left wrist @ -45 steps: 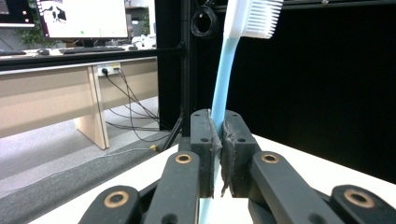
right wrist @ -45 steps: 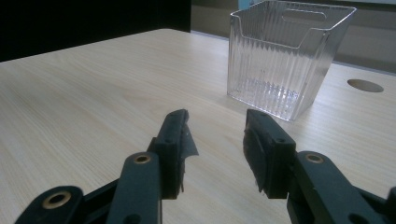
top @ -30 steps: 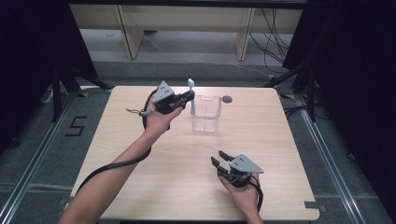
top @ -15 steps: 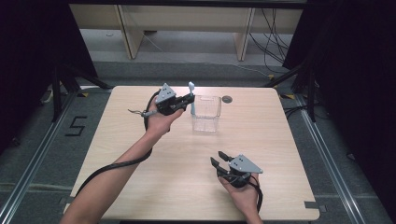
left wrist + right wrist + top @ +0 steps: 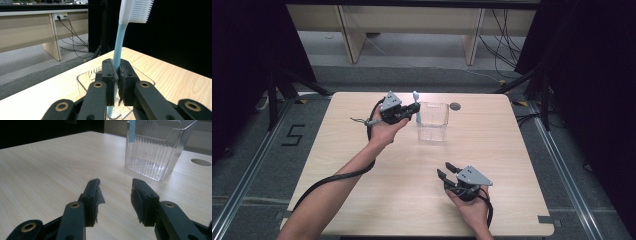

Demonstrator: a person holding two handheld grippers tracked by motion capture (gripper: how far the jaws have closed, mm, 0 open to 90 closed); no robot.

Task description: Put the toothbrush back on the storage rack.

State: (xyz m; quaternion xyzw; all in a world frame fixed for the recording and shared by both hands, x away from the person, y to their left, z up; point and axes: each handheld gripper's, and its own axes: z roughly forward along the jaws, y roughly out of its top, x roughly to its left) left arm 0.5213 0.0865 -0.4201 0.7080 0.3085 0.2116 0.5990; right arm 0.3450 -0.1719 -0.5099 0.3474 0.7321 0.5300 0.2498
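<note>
- The left gripper [image 5: 115,82] is pinching a light-blue toothbrush [image 5: 119,42] by its handle, holding it upright with the white bristled head on top.
- The toothbrush's lower end is dipping into a clear ribbed plastic container [image 5: 433,121] at the table's [image 5: 512,150] far edge.
- The right gripper [image 5: 115,195] is resting near the table's front edge, jaws spread, gripping nothing.

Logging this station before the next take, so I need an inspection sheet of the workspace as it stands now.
Surface: pale wood table, bare apart from the items below.
Job's things: blue toothbrush, bristles up, at the rim of the clear ribbed container.
Clutter: nothing seen.
Grippers: left tongs shut on the toothbrush handle; right tongs open, empty, low over the table.
Cables: black lead along the left forearm.
Surroundings: desk legs, floor wiring, dark curtains.
</note>
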